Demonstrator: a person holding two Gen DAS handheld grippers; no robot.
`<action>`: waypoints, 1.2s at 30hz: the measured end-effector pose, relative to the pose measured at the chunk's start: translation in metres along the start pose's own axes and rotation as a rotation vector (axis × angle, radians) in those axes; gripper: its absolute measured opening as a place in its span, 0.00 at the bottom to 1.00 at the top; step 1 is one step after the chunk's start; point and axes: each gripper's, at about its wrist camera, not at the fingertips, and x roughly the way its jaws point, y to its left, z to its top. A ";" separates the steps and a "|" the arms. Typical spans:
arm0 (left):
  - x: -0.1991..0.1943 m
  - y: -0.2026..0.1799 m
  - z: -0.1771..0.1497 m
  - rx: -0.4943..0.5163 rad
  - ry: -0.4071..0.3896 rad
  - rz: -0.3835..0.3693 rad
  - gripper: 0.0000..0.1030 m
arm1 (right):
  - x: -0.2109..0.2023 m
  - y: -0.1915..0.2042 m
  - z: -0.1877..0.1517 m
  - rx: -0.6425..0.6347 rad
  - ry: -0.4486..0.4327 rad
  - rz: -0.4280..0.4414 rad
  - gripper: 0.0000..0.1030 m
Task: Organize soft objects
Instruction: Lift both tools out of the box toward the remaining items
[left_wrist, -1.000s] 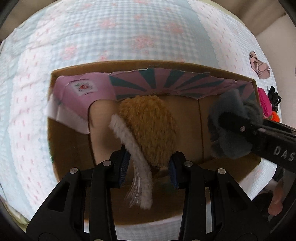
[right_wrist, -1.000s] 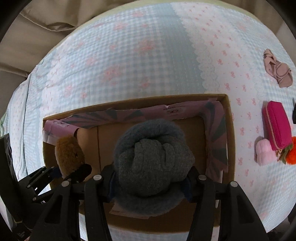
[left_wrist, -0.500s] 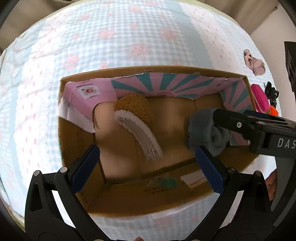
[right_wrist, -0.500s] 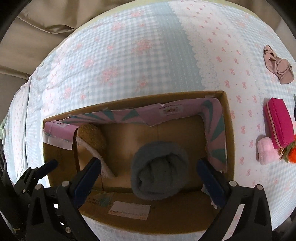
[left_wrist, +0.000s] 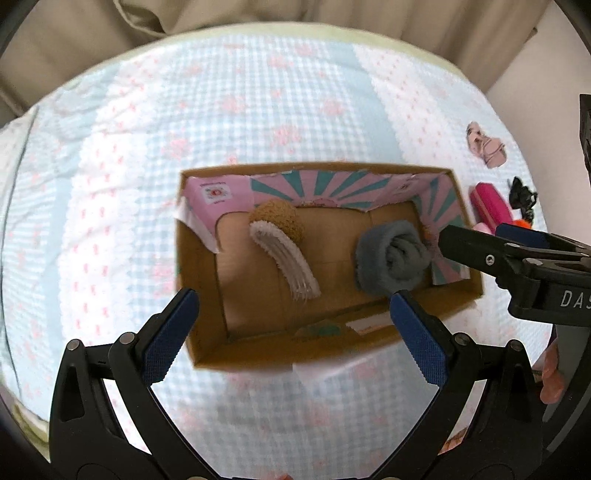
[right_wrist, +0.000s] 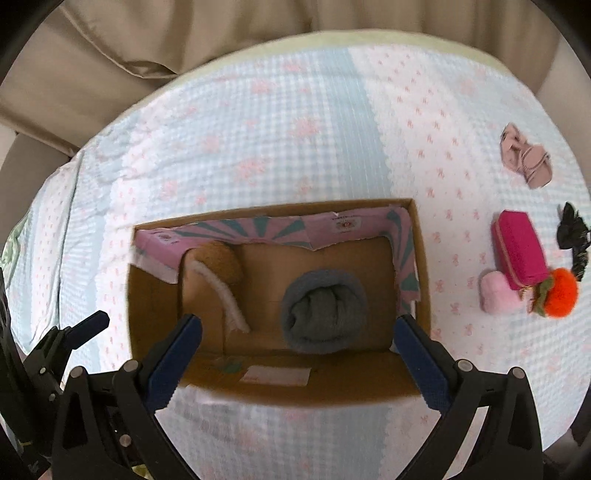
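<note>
An open cardboard box (left_wrist: 201, 343) (right_wrist: 421, 236) with a pink-and-teal lining lies on the bed. Inside it at the left rests a brown fuzzy soft item with a white trim (left_wrist: 280, 229) (right_wrist: 218, 269). A rolled grey knit bundle (left_wrist: 391, 254) (right_wrist: 325, 310) lies in the box's right half. My left gripper (left_wrist: 293, 306) hangs open above the box's near wall, holding nothing. My right gripper (right_wrist: 297, 332) is open too, high over the grey bundle and apart from it. In the left wrist view the right gripper's fingers (left_wrist: 476, 247) cross the box's right end.
On the checked bedspread right of the box lie a magenta pouch (right_wrist: 519, 251), a pale pink plush piece (right_wrist: 496, 293), an orange pom-pom (right_wrist: 561, 291), a black hair tie (right_wrist: 572, 232) and a dusty-pink item (right_wrist: 526, 160). Beige fabric (right_wrist: 110, 74) borders the bed's far side.
Both grippers opened and let go: the brown fuzzy item and the grey bundle dropped into the box. Both grippers then rose, so the box looks smaller now.
</note>
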 end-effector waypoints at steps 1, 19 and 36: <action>-0.010 0.001 -0.003 -0.002 -0.014 0.000 1.00 | -0.010 0.003 -0.003 -0.005 -0.019 -0.005 1.00; -0.160 -0.031 -0.048 -0.035 -0.256 0.012 1.00 | -0.189 -0.014 -0.072 -0.021 -0.344 -0.129 1.00; -0.175 -0.192 -0.043 -0.089 -0.343 -0.002 1.00 | -0.243 -0.208 -0.108 0.024 -0.457 -0.154 1.00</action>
